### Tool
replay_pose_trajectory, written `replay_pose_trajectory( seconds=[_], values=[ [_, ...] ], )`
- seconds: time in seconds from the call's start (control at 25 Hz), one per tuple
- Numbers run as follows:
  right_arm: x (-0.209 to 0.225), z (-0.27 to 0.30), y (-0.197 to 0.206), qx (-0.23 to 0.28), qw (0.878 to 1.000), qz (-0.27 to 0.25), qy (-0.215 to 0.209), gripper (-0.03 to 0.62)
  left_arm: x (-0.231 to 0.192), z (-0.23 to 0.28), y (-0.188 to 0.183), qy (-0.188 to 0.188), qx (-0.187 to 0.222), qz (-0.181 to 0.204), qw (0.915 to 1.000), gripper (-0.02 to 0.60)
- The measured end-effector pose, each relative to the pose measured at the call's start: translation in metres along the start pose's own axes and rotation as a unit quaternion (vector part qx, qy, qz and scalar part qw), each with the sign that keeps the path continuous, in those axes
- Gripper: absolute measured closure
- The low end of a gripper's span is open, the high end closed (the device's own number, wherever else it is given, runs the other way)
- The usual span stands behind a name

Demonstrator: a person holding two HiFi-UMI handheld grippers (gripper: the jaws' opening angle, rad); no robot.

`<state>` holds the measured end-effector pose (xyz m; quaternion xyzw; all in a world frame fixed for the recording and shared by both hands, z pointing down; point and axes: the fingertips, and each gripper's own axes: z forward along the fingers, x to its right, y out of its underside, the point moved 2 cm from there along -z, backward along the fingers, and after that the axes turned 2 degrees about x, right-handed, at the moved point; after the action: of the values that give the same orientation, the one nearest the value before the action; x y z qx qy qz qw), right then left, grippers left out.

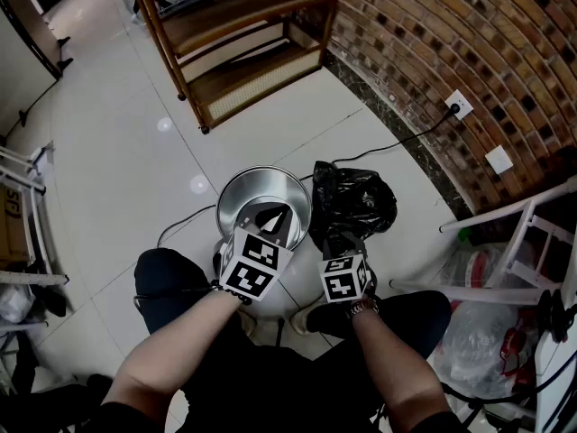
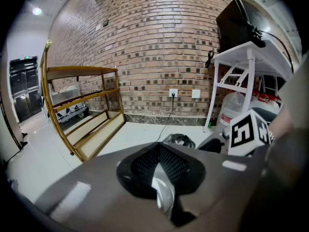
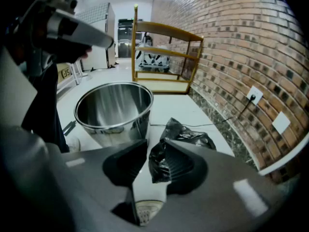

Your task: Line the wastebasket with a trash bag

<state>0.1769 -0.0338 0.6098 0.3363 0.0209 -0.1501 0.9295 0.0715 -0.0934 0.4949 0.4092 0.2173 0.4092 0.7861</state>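
**Steel bin unlined, bag on the floor beside it**

Steel makes the one wastebasket [image 1: 263,198], round, shiny and with nothing inside. One black trash bag [image 1: 353,198] lies crumpled on the floor, touching the wastebasket's right side. Two grippers are in use, each carrying one marker cube.

The left gripper [image 1: 273,220] hangs over the wastebasket's near rim with its jaws pressed together on nothing. The right gripper [image 1: 343,244] reaches down just right of the wastebasket. Its jaws stand apart with a fold of the bag between them. The fold lies against one pad, while a bare gap separates it from the other, so nothing is clamped.

Glossy pale tiles make up the floor [image 1: 135,170]. A brick wall [image 1: 469,43] runs behind and right of the wastebasket, carrying two white plates: one socket [image 1: 459,105] with one cable [image 1: 397,142] plugged in, and one blank plate [image 1: 499,160]. One wooden shelf unit [image 1: 239,34] stands beyond the wastebasket, and one white frame [image 1: 514,219] stands further right, past the bag.

In the head view the cubes and the person's forearms cover the wastebasket's base, and the shelf unit is cut off at the top edge. The bag's mouth cannot be made out among its folds.
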Motion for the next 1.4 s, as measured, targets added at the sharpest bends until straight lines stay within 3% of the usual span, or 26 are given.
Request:
replay_pose_trajectory(
  seconds=[0.16,0.48,0.72,0.84,1.08,1.12,1.24,1.4],
  values=[
    [0.004,0.044,0.015,-0.015,0.999,-0.030,-0.005,0.468,-0.013,0.021,-0.011,-0.002,0.004,0.007,1.0000,0.578],
    [0.034,0.123,0.020,-0.016,1.000,-0.024,0.005,0.468,-0.039,0.046,-0.024,-0.013,-0.008,0.029,0.9995,0.578],
    [0.048,0.175,0.011,-0.019,0.999,-0.027,-0.024,0.468,-0.051,0.059,-0.019,-0.013,-0.022,0.030,0.9992,0.578],
    [0.044,0.201,0.015,-0.035,0.997,-0.058,-0.042,0.414,-0.054,0.063,-0.014,-0.011,-0.030,0.028,0.9991,0.578],
    [0.045,0.236,0.033,-0.071,0.994,-0.074,-0.039,0.413,-0.059,0.064,0.000,-0.012,-0.048,0.028,0.9983,0.578],
    [0.047,0.240,0.036,-0.077,0.994,-0.075,-0.037,0.418,-0.059,0.064,0.002,-0.012,-0.052,0.029,0.9982,0.578],
    [0.052,0.241,0.035,-0.078,0.994,-0.074,-0.029,0.576,-0.061,0.064,0.007,-0.011,-0.058,0.028,0.9978,0.578],
    [0.058,0.238,0.036,-0.073,0.995,-0.061,-0.027,0.591,-0.060,0.066,0.009,-0.011,-0.058,0.023,0.9980,0.578]
  ],
)
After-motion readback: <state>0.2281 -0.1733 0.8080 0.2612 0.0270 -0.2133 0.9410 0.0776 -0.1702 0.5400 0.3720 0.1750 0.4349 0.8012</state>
